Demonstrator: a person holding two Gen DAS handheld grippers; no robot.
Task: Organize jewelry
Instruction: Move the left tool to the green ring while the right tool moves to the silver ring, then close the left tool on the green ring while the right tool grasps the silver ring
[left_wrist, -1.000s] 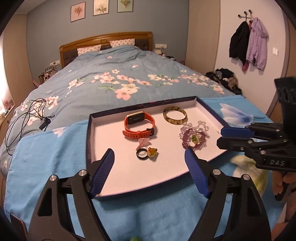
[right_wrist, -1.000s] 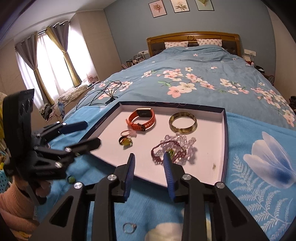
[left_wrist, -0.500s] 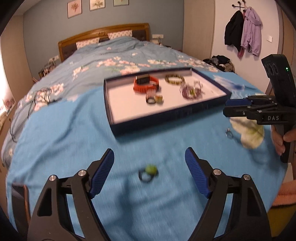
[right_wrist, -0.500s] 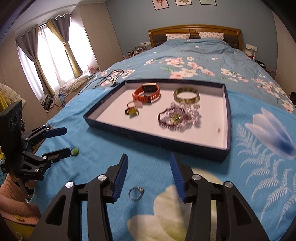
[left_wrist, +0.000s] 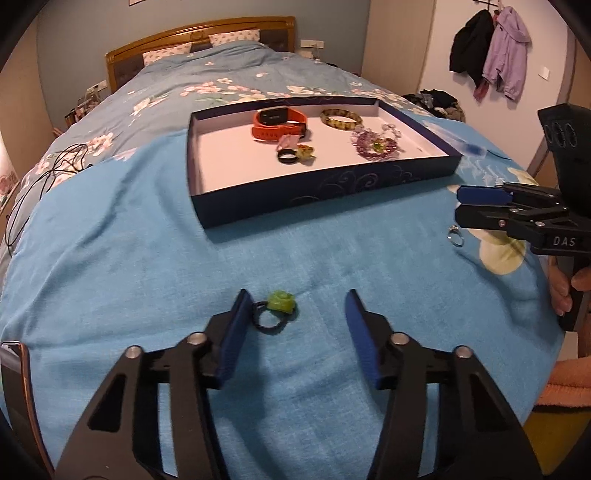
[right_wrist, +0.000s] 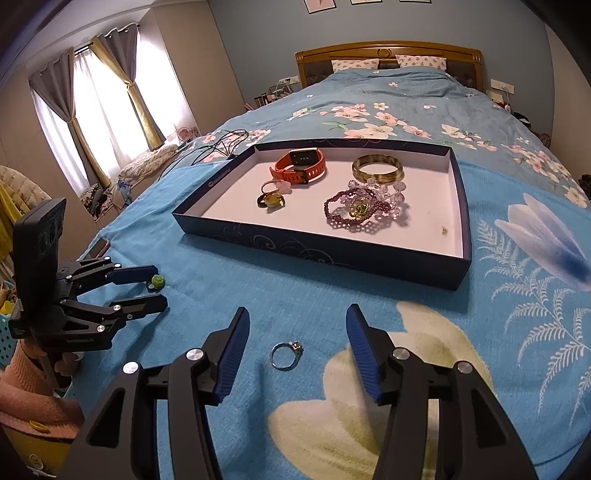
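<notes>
A dark blue tray (left_wrist: 332, 192) (right_wrist: 317, 251) on the bed holds an orange watch (left_wrist: 277, 123) (right_wrist: 301, 166), a bangle (left_wrist: 340, 119) (right_wrist: 376, 169), purple beads (left_wrist: 375, 146) (right_wrist: 364, 210) and two rings (left_wrist: 295, 153) (right_wrist: 271, 199). My left gripper (left_wrist: 297, 302) (right_wrist: 157, 291) is open, with a black ring with a green flower (left_wrist: 275, 310) (right_wrist: 157, 282) on the blanket between its fingers, near the left one. My right gripper (right_wrist: 295, 321) (left_wrist: 458, 205) is open, with a silver ring (right_wrist: 286, 354) (left_wrist: 455, 236) lying between its fingers.
The light blue blanket (left_wrist: 147, 277) covers the bed's foot. Black cables (left_wrist: 48, 173) (right_wrist: 221, 144) lie left of the tray. A phone (right_wrist: 98, 247) lies at the bed's left edge. Clothes (left_wrist: 491, 62) hang on the right wall. Curtains (right_wrist: 92, 110) are at the left.
Both grippers have pulled back from the tray and lowered toward the blanket. The left now straddles the green-flower ring, the right straddles the silver ring, and its jaws have widened.
</notes>
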